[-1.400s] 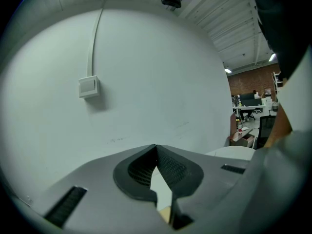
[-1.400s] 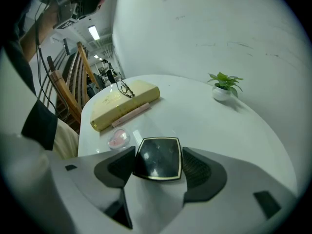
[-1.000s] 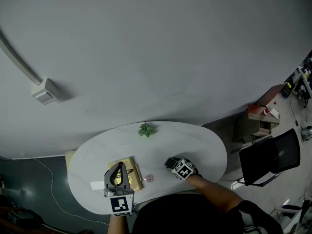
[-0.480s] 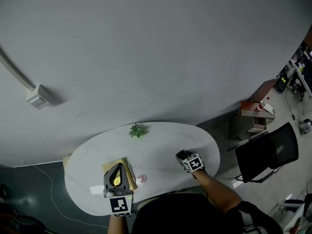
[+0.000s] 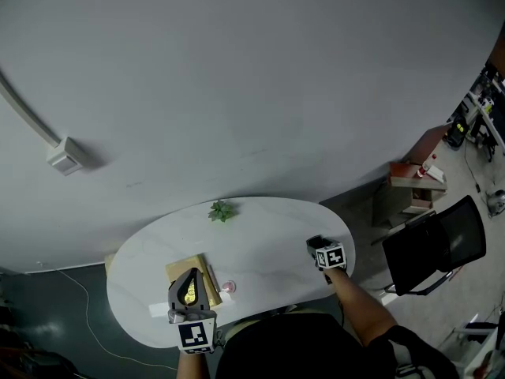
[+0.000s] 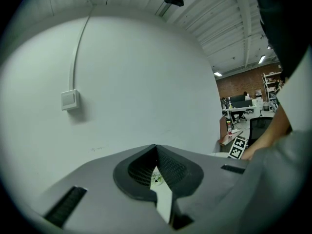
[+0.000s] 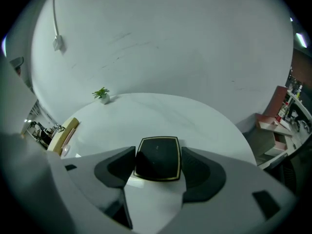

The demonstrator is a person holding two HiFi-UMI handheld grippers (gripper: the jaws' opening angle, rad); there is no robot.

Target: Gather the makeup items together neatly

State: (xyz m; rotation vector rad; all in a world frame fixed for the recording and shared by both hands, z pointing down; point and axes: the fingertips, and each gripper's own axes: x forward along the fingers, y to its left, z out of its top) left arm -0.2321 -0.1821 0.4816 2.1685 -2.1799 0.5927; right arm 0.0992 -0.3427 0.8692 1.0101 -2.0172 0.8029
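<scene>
My right tongs (image 5: 317, 245) are clamped on the black compact (image 7: 157, 165) at the table's (image 5: 260, 231) right edge, held level, presumably for carrying to the gold box (image 5: 178, 273) near the front-left edge. My left tongs (image 6: 156, 149) hang above that box, closed and empty.

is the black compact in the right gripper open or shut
Shut. The compact shows one flat black face with a gold edge, no raised lid or mirror, clamped in the right gripper.

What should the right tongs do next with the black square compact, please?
Probably carry the black gold-rimmed square compact left toward the flat gold box: the right tongs grip it near the right end of the white oval table, far from that box.
</scene>
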